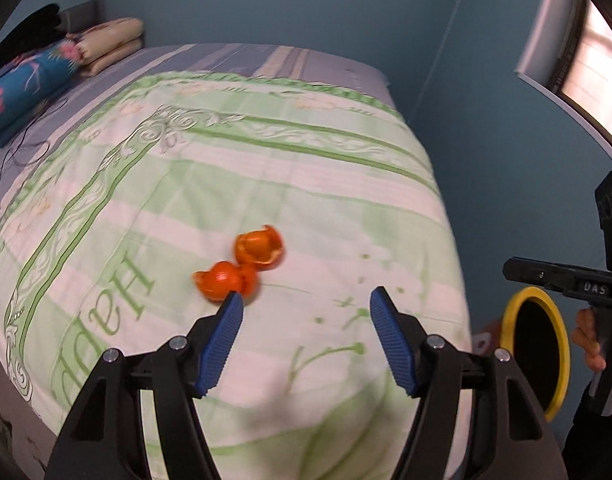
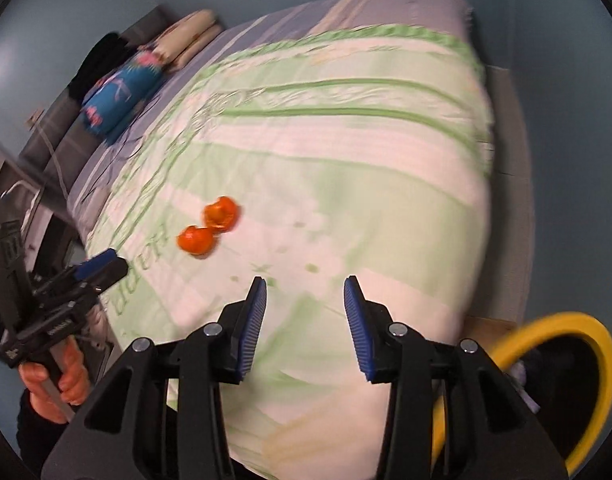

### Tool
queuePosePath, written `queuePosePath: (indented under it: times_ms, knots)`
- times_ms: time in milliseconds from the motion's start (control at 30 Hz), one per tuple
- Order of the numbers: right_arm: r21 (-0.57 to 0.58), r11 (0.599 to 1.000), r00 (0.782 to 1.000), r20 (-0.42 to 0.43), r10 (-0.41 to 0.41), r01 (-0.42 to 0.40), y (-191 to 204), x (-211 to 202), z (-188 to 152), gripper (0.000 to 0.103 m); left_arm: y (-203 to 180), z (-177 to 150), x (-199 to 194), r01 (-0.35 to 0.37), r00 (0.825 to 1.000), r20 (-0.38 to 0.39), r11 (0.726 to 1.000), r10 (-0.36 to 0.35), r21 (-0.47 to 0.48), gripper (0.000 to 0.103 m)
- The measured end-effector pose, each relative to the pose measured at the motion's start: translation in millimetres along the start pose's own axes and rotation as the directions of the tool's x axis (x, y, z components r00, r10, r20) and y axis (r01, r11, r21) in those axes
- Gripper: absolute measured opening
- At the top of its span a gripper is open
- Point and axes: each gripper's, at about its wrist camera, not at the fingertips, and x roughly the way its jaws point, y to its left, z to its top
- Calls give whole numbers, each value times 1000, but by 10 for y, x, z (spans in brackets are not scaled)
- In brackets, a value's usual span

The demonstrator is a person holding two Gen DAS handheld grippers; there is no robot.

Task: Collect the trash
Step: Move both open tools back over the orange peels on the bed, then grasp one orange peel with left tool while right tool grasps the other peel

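Note:
Two pieces of orange peel [image 1: 242, 266] lie together on the green and white bedspread [image 1: 226, 184]. They also show in the right wrist view [image 2: 208, 226]. My left gripper [image 1: 306, 300] is open and empty, its left fingertip just in front of the nearer peel. My right gripper [image 2: 304, 284] is open and empty above the bedspread, to the right of and nearer than the peel. A yellow-rimmed bin [image 1: 536, 344] stands beside the bed's right edge; in the right wrist view the bin [image 2: 546, 344] is at lower right.
Folded pillows and a blue floral bundle [image 1: 30, 76] lie at the bed's far left. Blue walls close in behind and to the right, with a window [image 1: 586, 60] at upper right. The right gripper's body [image 1: 578, 280] hangs over the bin.

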Motion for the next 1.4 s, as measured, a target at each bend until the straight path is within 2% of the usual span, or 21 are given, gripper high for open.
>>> queuePosePath:
  times_ms: [133,400,767,1067,1400]
  knots:
    - [-26,998,997,-57,51,-52,321,357,229,43,275,-28,144,-12,1000,-18,1000,12,-29,63]
    - [-60,994,982,-167,83,-94,804,1057,539,48,586,-60,515,-1,999,-49,999,-1,-49,64]
    - [-46,995,953,-296,68,-85,1082,1937,802,50,803,-60,989,-3,996,-87,997,-4,-77,65]
    - [-61,997,936,-351,13,-37,1204,2355,931,50,943,-25,1254,-1,995,-100,993,-11,-118,65]
    - [-71,997,926,-377,-32,5,1219,2610,971,52,942,-2,1467,22,994,-107,992,-35,-121,62]
